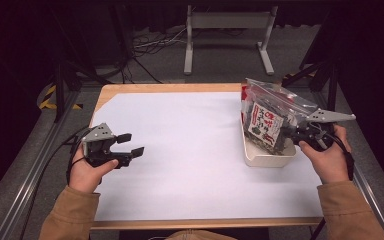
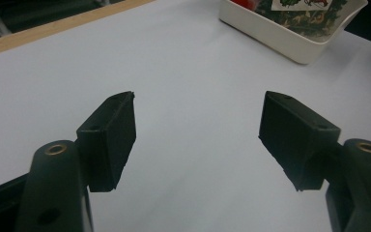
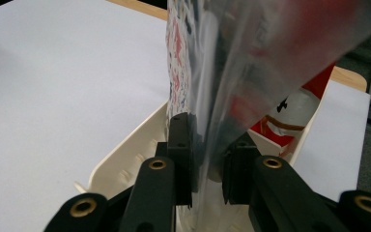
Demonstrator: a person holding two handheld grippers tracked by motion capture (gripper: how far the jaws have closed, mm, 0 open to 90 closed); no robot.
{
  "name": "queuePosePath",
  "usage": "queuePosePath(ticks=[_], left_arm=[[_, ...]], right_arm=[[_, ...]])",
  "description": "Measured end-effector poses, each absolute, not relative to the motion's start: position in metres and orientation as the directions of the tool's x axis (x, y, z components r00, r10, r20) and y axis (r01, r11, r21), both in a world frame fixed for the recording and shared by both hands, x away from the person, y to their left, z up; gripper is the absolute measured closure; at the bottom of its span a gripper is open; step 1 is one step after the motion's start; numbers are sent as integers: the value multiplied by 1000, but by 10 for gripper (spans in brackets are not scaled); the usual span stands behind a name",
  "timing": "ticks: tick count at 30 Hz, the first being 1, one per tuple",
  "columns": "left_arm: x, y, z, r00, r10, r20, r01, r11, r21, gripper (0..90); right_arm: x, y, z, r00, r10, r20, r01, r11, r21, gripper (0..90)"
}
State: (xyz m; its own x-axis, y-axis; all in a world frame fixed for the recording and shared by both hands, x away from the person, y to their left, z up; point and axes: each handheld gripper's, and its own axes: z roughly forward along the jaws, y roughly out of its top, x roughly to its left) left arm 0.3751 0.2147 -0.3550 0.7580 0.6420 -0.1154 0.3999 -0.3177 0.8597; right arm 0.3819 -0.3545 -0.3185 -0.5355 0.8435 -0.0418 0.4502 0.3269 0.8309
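Dark room, bare floor with cables and a metal stand behind; in front, a wooden counter (image 1: 130,89) under a white sheet (image 1: 180,150). At the counter's right side, a cream tray (image 1: 267,159), and standing in it a clear plastic bag (image 1: 275,107) full of dark snack pieces, with a printed label facing forward and something red behind it. Right tool (image 1: 291,133) clamped on the bag's near edge, jaws pressing the film from both sides, as seen in the right gripper view (image 3: 207,159). Left tool (image 1: 131,144) well apart at the counter's left, jaws spread wide over bare sheet, holding nothing.

Probably a matter of settling the bag into the tray. Best kept slow and upright, grip low on the film to stop slipping, bag guided clear of the tray wall, tray left unshifted. Left tool free to steady the tray if needed.
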Motion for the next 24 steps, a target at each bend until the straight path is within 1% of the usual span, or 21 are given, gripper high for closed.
queuePosePath(ticks=[6,7,9,11,13,16,20,24], left_arm=[[376,215,-356,763,636,-120,402,-321,857,294],[375,215,-356,761,637,-125,407,-318,856,293],[373,216,-357,759,638,-126,407,-315,857,292],[371,217,-357,759,640,-120,401,-315,860,290],[369,218,-356,760,640,-113,395,-316,862,288],[363,220,-356,765,635,-106,386,-321,865,286],[358,220,-356,775,625,-98,368,-319,873,282],[354,222,-356,783,615,-91,352,-318,880,279]], right_arm=[[380,-358,-318,-526,850,-30,429,295,854,750],[379,-359,-318,-520,853,-27,422,285,861,711],[376,-360,-318,-513,858,-23,409,268,872,594],[372,-362,-317,-506,862,-37,389,265,882,541],[366,-363,-318,-504,863,-22,384,247,890,487],[358,-364,-320,-503,864,-25,367,239,899,428],[346,-366,-322,-499,866,-28,352,232,907,419],[336,-367,-325,-509,861,-22,340,224,913,428]])
